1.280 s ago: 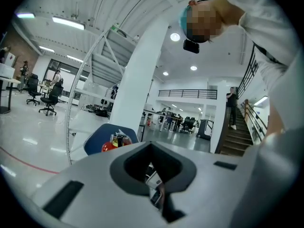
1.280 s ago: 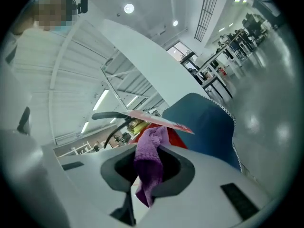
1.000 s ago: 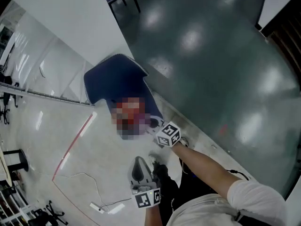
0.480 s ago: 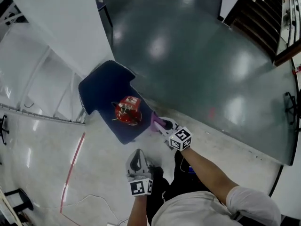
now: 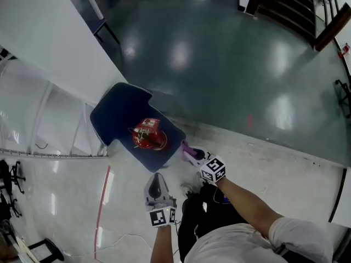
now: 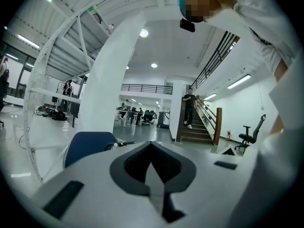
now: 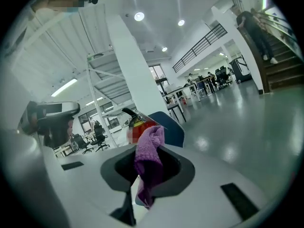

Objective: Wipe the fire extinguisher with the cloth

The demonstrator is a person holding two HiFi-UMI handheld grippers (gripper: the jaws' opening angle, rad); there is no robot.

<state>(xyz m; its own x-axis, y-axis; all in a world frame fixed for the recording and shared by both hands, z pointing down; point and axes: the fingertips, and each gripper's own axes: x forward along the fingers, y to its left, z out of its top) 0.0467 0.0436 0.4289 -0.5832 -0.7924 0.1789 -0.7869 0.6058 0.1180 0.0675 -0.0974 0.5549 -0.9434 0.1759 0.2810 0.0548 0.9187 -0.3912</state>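
Colours, head view unless noted.
- Fire extinguisher (image 5: pixel 147 136): red body, black fittings on top.
- Cloth (image 5: pixel 188 147): purple; the right gripper view shows a knobbly knit texture.
- Chair (image 5: pixel 122 114): navy blue, with a white dotted edge.
- Left gripper (image 5: pixel 156 181) and right gripper (image 5: pixel 193 153): white shells, dark grey recesses around the jaws. The marker cube (image 5: pixel 213 169) has black-and-white squares.
- Floor (image 5: pixel 230 64): glossy dark green-grey. The nearer part is pale grey-white and crossed by a thin red line (image 5: pixel 102 201).
- Sleeve (image 5: pixel 296 232): white.
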